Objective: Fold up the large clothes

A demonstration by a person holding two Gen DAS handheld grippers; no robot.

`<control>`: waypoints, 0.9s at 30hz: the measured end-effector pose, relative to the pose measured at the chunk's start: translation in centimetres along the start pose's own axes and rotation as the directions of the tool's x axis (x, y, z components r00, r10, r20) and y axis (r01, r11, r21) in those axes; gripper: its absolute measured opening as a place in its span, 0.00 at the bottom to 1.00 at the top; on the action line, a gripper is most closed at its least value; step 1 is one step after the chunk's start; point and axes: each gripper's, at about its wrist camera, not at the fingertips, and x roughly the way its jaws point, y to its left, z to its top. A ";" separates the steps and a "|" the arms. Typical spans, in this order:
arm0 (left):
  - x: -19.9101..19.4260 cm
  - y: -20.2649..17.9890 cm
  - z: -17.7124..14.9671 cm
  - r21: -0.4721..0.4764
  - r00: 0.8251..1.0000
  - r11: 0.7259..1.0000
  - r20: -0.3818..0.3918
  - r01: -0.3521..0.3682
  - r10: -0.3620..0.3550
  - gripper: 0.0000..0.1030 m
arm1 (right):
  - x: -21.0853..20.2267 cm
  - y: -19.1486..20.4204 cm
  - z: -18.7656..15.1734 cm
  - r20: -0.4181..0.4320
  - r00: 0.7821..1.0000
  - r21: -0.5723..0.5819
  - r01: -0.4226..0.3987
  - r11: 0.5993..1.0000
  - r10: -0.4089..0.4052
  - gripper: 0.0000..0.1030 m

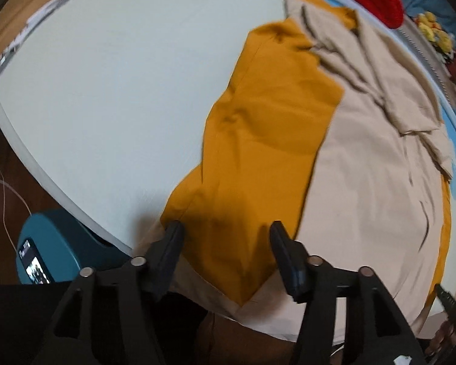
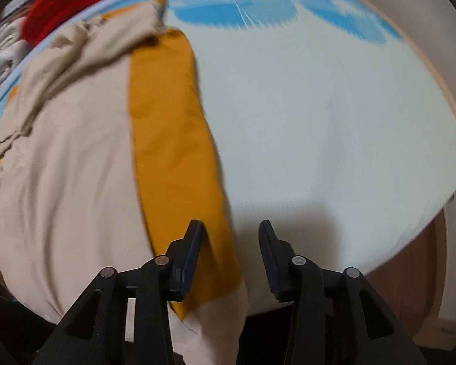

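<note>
Garment (image 1: 258,158) (mustard outside, beige lining showing) is lying on the bed (image 1: 106,91), near its front edge, w/ one mustard flap folded over the beige. Left gripper (image 1: 225,228) is hovering over that flap's near end, jaws spread, nothing pinched; right gripper (image 2: 229,228) is straddling the mustard strip's edge, also spread & empty. Looks like a fold is just laid down. Next prob. needs a fresh pinch on an edge for another fold.
</note>
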 end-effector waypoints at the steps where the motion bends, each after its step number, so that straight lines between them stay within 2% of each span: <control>1: 0.3 0.1 0.0 -0.007 1.000 1.000 -0.013 -0.009 0.009 0.54 | 0.4 -0.4 -0.2 -0.017 1.000 0.015 -0.003 1.000 0.003 0.44; 5: 1.0 0.0 0.0 0.002 0.999 1.000 -0.026 -0.030 0.030 0.54 | 1.2 -1.0 -0.4 -0.052 0.999 0.043 -0.005 0.999 0.007 0.50; 11: 1.1 -0.7 -0.4 0.058 0.998 0.997 -0.027 -0.056 0.058 0.52 | 1.2 -0.8 -0.8 -0.061 0.998 0.038 -0.021 0.999 0.023 0.50; 16: 0.9 0.7 -0.2 -0.018 0.999 0.999 -0.034 -0.029 0.029 0.44 | 1.1 -1.4 -1.2 -0.068 0.996 0.069 -0.056 0.996 0.061 0.50; 19: 0.6 1.1 -0.4 -0.039 0.999 0.999 -0.034 -0.016 0.015 0.43 | 1.2 -1.7 -1.6 -0.074 0.995 0.068 -0.062 0.996 0.067 0.50; 23: 0.1 3.5 -0.2 -0.115 0.998 0.993 -0.039 0.037 -0.042 0.40 | 1.3 -2.3 -1.9 -0.079 0.994 0.076 -0.068 0.995 0.074 0.50; 27: -0.4 5.3 -0.2 -0.191 0.995 0.978 -0.024 0.087 -0.093 0.40 | 1.7 -1.6 -1.9 -0.097 0.993 0.027 -0.067 0.997 0.070 0.50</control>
